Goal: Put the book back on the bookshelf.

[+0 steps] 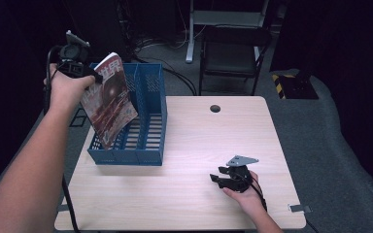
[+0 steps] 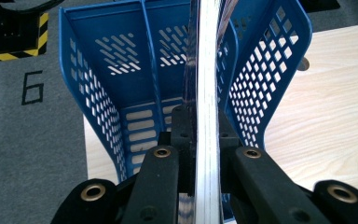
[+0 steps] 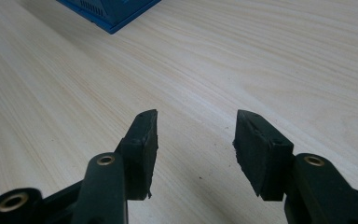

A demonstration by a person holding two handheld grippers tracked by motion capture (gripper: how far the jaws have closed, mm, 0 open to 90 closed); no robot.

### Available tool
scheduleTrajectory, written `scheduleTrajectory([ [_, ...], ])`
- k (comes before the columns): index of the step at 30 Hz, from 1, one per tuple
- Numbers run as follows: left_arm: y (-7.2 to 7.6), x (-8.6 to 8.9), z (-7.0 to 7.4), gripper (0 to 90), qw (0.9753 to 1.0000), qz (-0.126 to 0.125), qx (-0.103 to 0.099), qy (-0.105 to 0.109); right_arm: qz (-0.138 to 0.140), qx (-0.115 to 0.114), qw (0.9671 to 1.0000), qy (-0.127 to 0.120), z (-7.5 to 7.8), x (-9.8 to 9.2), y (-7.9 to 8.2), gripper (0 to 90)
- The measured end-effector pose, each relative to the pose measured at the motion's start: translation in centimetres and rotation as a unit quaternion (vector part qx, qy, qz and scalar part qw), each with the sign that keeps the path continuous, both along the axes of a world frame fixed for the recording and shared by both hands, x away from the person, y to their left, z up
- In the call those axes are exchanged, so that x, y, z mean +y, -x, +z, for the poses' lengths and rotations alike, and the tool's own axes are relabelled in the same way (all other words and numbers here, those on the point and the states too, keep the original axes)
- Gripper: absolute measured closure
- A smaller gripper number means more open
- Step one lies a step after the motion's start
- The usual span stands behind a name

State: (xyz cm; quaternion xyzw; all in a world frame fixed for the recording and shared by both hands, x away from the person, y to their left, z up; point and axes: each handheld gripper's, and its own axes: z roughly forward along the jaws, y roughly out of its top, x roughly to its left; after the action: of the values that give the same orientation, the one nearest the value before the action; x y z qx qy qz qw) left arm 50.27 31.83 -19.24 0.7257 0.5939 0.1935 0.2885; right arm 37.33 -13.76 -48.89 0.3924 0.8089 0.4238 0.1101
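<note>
A red-covered magazine [image 1: 109,99] hangs tilted over the left compartment of a blue perforated file rack [image 1: 148,131]. My left gripper [image 1: 94,77] is shut on the magazine's top edge, raised above the rack's left side. In the left gripper view the magazine [image 2: 207,93] runs edge-on between the jaws, with the blue file rack [image 2: 98,93] below it. My right gripper [image 1: 218,179] rests low over the table at the front right, open with nothing between its fingers. In the right gripper view the right gripper [image 3: 196,126] has bare wood between the jaws.
The light wooden table [image 1: 199,141] has a round cable hole [image 1: 215,108] near its far edge. A dark chair [image 1: 233,53] stands behind the table. The rack's corner [image 3: 112,11] lies ahead of the right gripper. Grey floor with a "6" mark [image 2: 31,87] lies left of the table.
</note>
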Motion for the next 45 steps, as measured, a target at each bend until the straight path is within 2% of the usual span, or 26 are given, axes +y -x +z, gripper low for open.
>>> scheduleTrajectory([
  [7,-0.8,-0.5,-0.4,83.7,0.9999,0.006,-0.006,0.005,0.002,0.001,1.0000,0.003,0.0,0.0,0.0,49.0],
  [13,-1.4,-1.0,-1.0,83.7,0.9999,0.010,-0.003,0.007,0.000,-0.003,1.0000,-0.001,0.0,-0.1,0.0,49.0],
  [19,-1.8,-1.1,-1.5,83.7,0.9999,0.012,-0.002,0.008,0.001,0.002,1.0000,-0.002,0.1,-0.2,0.0,49.0],
  [45,-2.9,-1.7,-3.9,83.8,0.9989,0.044,-0.008,0.010,0.000,-0.004,1.0000,-0.005,0.2,-0.3,0.2,49.2],
])
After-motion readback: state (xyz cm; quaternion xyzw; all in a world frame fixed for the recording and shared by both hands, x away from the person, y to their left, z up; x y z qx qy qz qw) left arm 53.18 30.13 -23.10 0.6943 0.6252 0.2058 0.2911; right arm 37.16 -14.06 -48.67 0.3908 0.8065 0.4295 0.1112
